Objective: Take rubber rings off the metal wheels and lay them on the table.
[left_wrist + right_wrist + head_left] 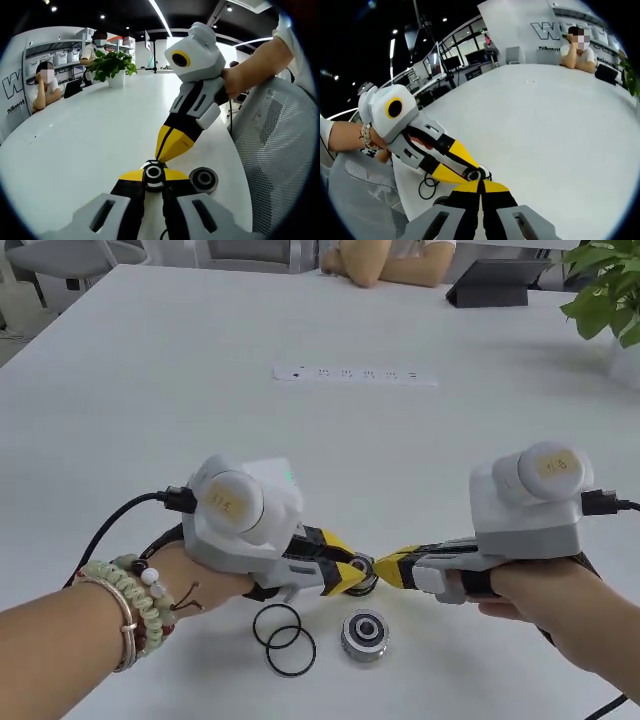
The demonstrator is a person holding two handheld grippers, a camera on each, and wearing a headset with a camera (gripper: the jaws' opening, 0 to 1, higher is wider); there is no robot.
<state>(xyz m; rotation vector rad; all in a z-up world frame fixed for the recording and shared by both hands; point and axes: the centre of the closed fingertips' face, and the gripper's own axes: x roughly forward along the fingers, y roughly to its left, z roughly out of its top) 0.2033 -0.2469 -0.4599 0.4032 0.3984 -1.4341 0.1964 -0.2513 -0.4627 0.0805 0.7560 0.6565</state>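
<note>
Jaws of your left gripper (152,176) pinch the metal wheel (153,172) just above the table (200,390), right gripper (479,184) jaws pressed together at its rim, so pull evenly and lay what comes off beside the two rubber rings (283,637)

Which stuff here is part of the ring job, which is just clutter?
Job: small silver metal wheel held in left claw; right claw at it; second silver metal wheel on table; two loose black rubber rings.
Clutter: white power strip; green leafy plant; dark tablet.
</note>
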